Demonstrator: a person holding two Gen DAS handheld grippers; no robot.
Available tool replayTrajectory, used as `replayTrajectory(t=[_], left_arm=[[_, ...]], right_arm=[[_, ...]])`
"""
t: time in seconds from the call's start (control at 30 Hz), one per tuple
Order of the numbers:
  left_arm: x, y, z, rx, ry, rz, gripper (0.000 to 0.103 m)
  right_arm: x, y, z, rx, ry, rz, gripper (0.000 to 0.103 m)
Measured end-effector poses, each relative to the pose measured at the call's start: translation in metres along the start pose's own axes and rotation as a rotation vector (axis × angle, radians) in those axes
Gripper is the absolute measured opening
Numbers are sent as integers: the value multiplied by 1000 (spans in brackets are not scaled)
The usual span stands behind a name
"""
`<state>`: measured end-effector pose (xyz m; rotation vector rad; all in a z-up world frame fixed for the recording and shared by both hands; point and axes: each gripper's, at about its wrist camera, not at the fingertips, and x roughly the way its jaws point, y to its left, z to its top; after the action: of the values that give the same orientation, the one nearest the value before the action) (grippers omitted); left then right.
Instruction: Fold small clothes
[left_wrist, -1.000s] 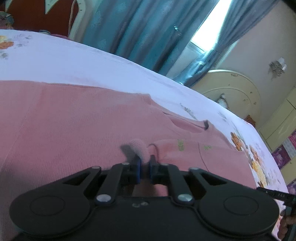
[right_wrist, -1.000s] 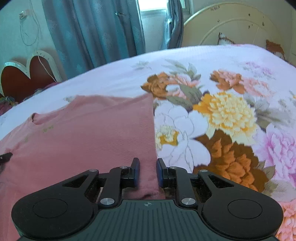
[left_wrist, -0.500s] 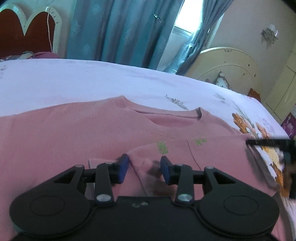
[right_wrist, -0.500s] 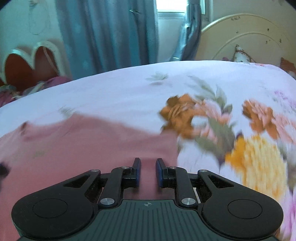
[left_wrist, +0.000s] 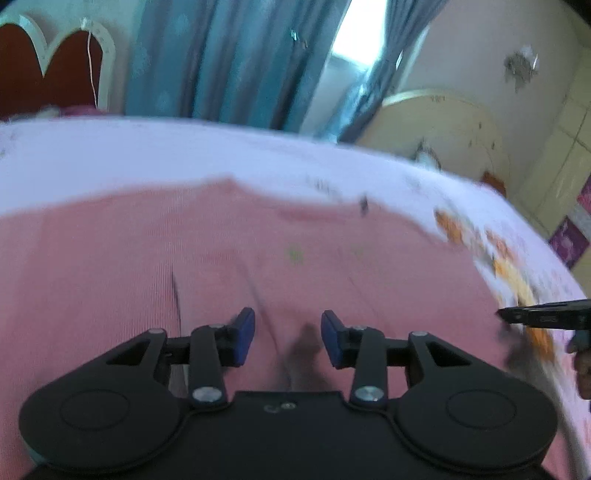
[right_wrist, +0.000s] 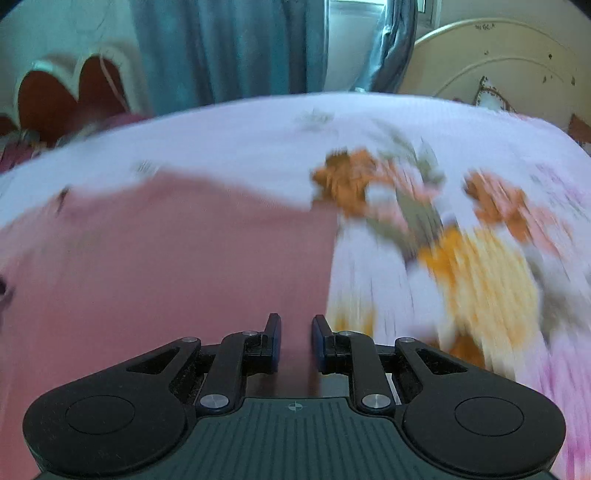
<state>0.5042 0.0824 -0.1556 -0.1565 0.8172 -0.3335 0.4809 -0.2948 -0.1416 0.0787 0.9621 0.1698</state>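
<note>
I am viewing one pink ribbed top (left_wrist: 184, 266) lying flat on the bed. Its neckline is pointing toward the far edge of the bed, with small green marks below it. A folded layer is resting across the front. Its right side edge (right_wrist: 328, 258) is running straight; blur is obscuring finer detail.

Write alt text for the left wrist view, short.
The left tongs hover open, nothing between the blue pads, over a pink top spread flat on a floral bedsheet. The tip of the right tongs pokes in at the right edge; blue curtains hang behind. The image is motion-blurred.
</note>
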Motion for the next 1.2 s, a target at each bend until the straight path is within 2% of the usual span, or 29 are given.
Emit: replayTrajectory(t=[0.1,0.17,0.27,0.33,0.4,0.47,0.57,0.63,0.73,0.8,0.83,0.87,0.9,0.93,0.97,1.2], left_arm=[[-8,-1,-9,14,-10,28,39],[-17,-6,-5,9,-23,45,39],[-19,-19,-4,50,-20,31,44],[-12,-23,-6,61,7,40,47],[-8,-23,-14,63,4,49,47],[-12,-20,-18,42,-11,58,47],[-15,-12,-19,13,-18,42,47],[-18,-8,-20,10,-19,32,47],[-26,0,-20,4,-16,48,47],[-35,9,-23,-20,-16,43,47],[-41,13,-24,-20,-16,62,57],[-48,16,-26,-12,-20,111,74],[-58,23,-30,-9,-37,141,78],[-66,32,-33,-18,-47,150,78],[-72,40,-35,-27,-42,170,78],[-114,83,-41,-91,-79,288,78]], right_arm=[[-15,4,-21,-5,-12,-36,20],[-33,5,-21,41,-68,-15,20],[-50,23,-20,5,-157,28,20],[-42,30,-23,-4,-123,48,20],[-21,25,-28,22,-25,-20,19],[-24,15,-31,85,-36,5,19],[-33,22,-27,60,-50,-18,20],[-24,23,-28,72,-5,-26,20],[-26,25,-22,89,15,-43,20],[-31,30,-17,99,-11,-38,20],[-35,31,-20,107,-21,-33,20],[-37,33,-20,114,-24,-29,24],[-38,35,-20,119,-28,-29,58],[-41,39,-20,119,-47,-29,80],[-43,43,-21,113,-67,-19,95],[-47,77,-15,105,-153,10,94]])
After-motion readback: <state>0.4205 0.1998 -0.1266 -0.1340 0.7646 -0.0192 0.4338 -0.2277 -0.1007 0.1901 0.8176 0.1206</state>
